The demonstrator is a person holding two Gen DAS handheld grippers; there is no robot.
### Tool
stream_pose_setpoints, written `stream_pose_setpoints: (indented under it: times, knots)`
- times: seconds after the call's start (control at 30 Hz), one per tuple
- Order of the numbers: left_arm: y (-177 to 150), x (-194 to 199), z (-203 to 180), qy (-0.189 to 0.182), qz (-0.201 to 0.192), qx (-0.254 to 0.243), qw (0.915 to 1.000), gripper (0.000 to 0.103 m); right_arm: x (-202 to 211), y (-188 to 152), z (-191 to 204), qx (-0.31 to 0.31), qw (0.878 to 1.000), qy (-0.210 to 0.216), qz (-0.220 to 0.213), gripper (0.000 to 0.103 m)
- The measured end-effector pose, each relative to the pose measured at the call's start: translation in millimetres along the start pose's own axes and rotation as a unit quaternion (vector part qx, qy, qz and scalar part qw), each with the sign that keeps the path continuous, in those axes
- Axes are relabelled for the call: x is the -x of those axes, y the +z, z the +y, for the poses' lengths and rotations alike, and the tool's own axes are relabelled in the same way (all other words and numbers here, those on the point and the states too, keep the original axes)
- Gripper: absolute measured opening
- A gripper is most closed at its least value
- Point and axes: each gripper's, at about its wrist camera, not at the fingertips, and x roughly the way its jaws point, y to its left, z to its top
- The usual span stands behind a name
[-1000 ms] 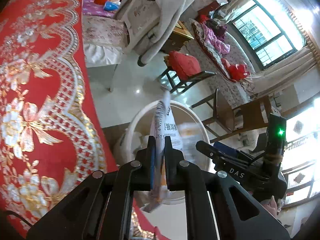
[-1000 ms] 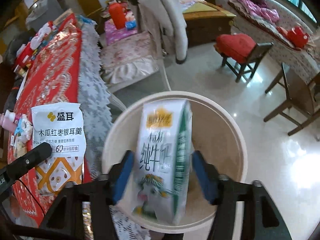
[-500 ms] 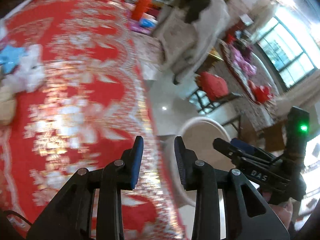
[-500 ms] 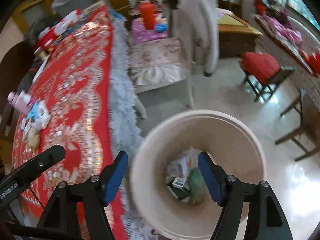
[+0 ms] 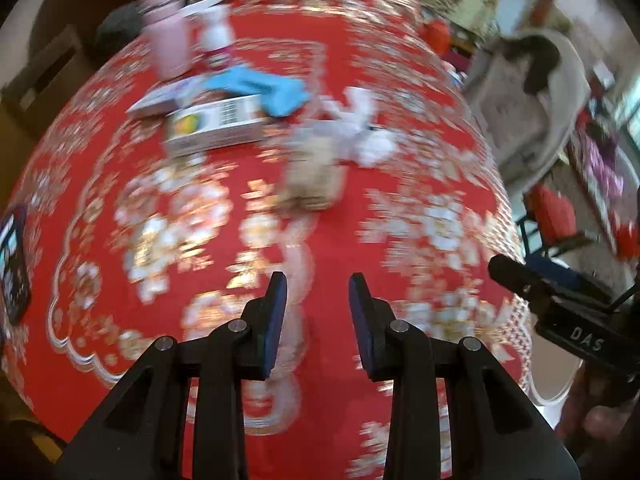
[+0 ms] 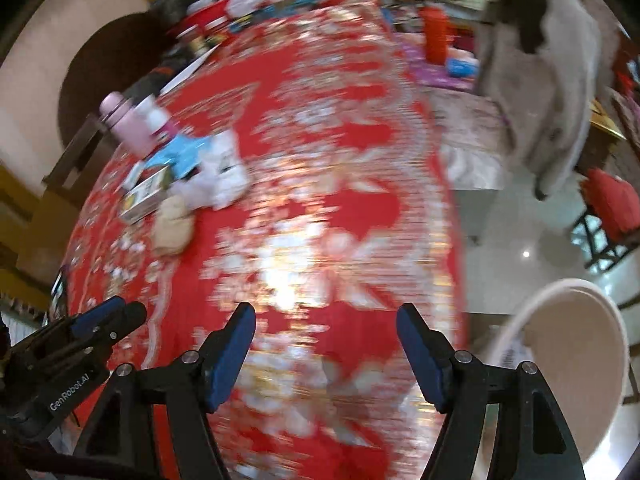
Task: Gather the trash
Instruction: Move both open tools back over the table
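Both views are motion-blurred. My left gripper (image 5: pixel 316 312) is open and empty above the red patterned tablecloth (image 5: pixel 200 240). Ahead of it lie a beige crumpled wrapper (image 5: pixel 314 176), white crumpled tissue (image 5: pixel 360 132), a blue wrapper (image 5: pixel 272 90) and a white printed carton (image 5: pixel 218 122). My right gripper (image 6: pixel 326 352) is open and empty over the tablecloth (image 6: pixel 320 200); the same litter lies far to its left, with the beige wrapper (image 6: pixel 172 220) and white tissue (image 6: pixel 220 176). The cream trash bin (image 6: pixel 576 368) stands on the floor at the right.
A pink bottle (image 5: pixel 166 28) stands behind the litter. A dark phone (image 5: pixel 12 264) lies at the table's left edge. A chair draped with a grey coat (image 6: pixel 548 80) and a stool with a red cushion (image 6: pixel 612 204) stand on the tiled floor beyond the table.
Both grippers let their trash drop into the bin, the left a pouch, the right a milk carton, and opened. Both have swung left from the bin to over the table.
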Motion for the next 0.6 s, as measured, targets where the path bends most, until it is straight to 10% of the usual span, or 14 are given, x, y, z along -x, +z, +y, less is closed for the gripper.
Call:
stream_pose_setpoints:
  times: [0.6]
  knots:
    - [28.0,-13.5,152.0,-0.011,0.008,0.073,0.9973,0.030,-85.5,8.0,151.6,0.059,0.998,0.006,0.011,0.070]
